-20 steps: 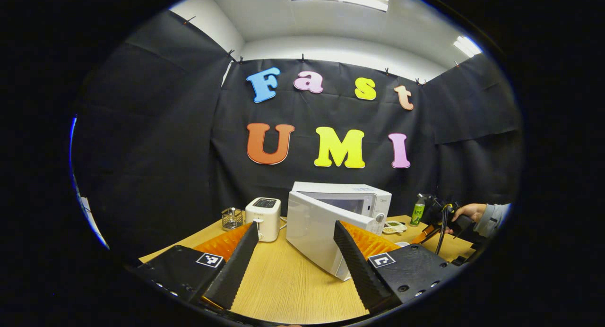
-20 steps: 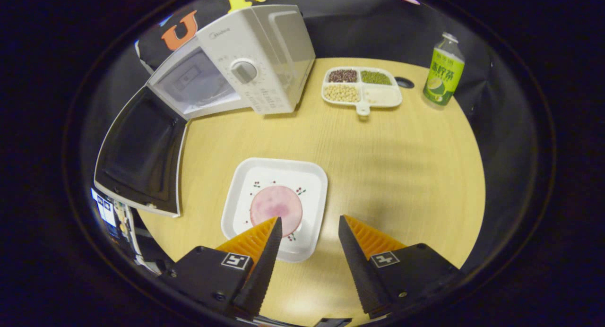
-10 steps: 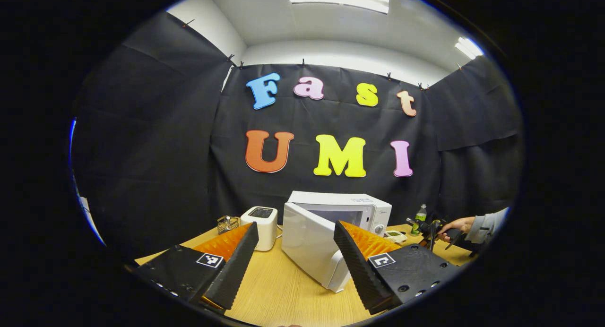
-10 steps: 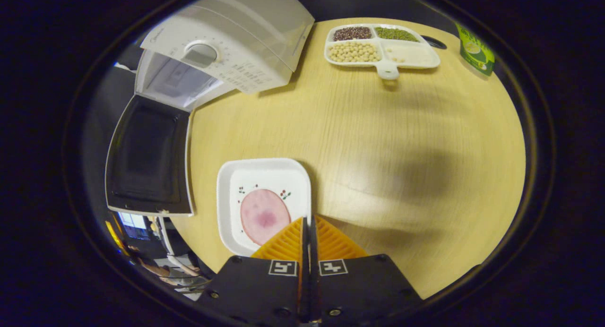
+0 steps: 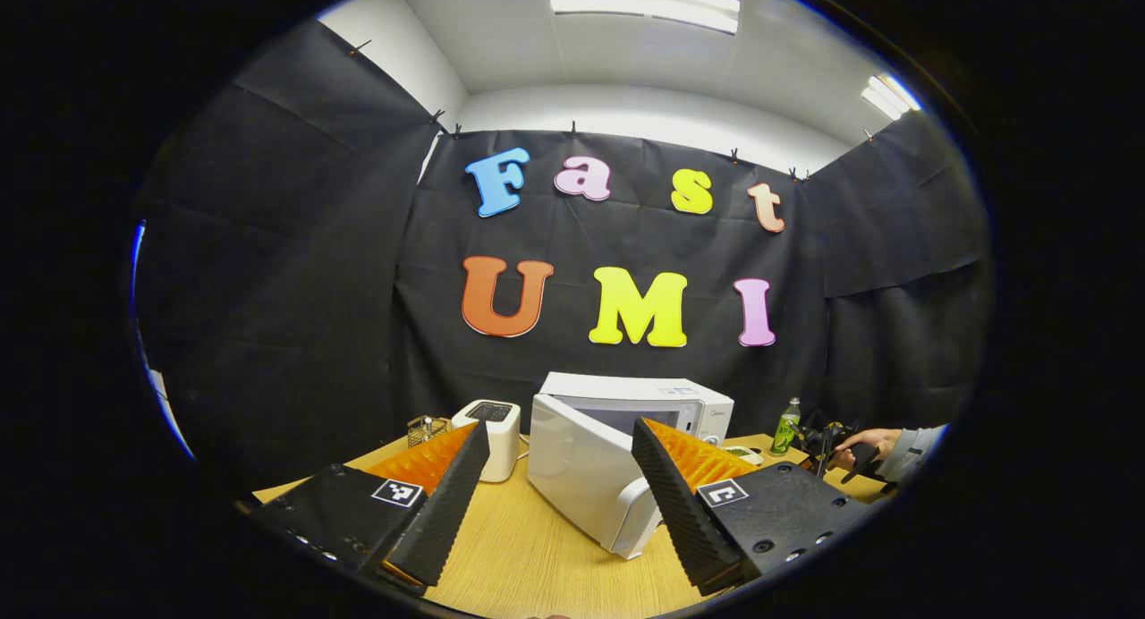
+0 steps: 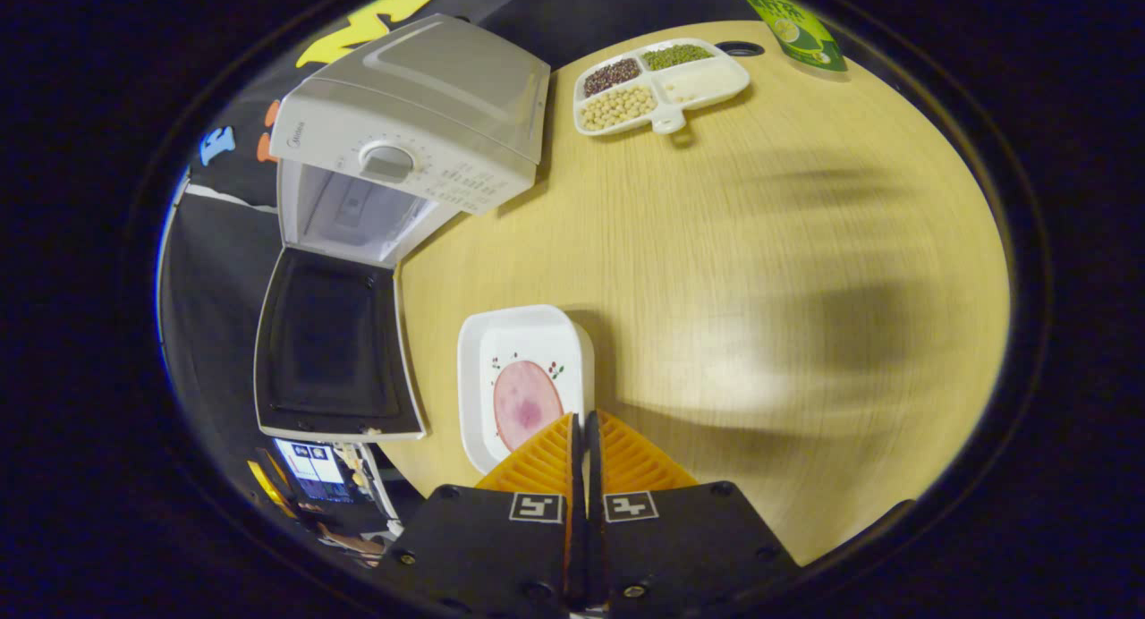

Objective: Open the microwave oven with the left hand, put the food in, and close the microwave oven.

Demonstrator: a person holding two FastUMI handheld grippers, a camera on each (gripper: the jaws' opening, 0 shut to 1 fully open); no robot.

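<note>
The white microwave (image 6: pixel 420 136) stands at the table's far left with its door (image 6: pixel 331 351) swung wide open and the cavity bare. My right gripper (image 6: pixel 581 416) is shut on the right rim of a white square plate (image 6: pixel 514 346), which carries a round pink slice of ham (image 6: pixel 526 402). The plate casts a shadow on the table beside it. In the left gripper view, my left gripper (image 5: pixel 559 462) is open and holds nothing, well back from the microwave (image 5: pixel 635 400) and its open door (image 5: pixel 577 476). A hand with the right gripper (image 5: pixel 827 440) shows at the far right.
A divided white snack tray (image 6: pixel 707 80) with beans and grains and a green bottle (image 6: pixel 787 29) stand at the far side of the wooden table (image 6: pixel 760 243). Left of the microwave stand a white toaster (image 5: pixel 490 427) and a small wire basket (image 5: pixel 419 429).
My right gripper went from open over the plate to shut on its right rim, then rose with it. The left gripper drew back from the open microwave door.
</note>
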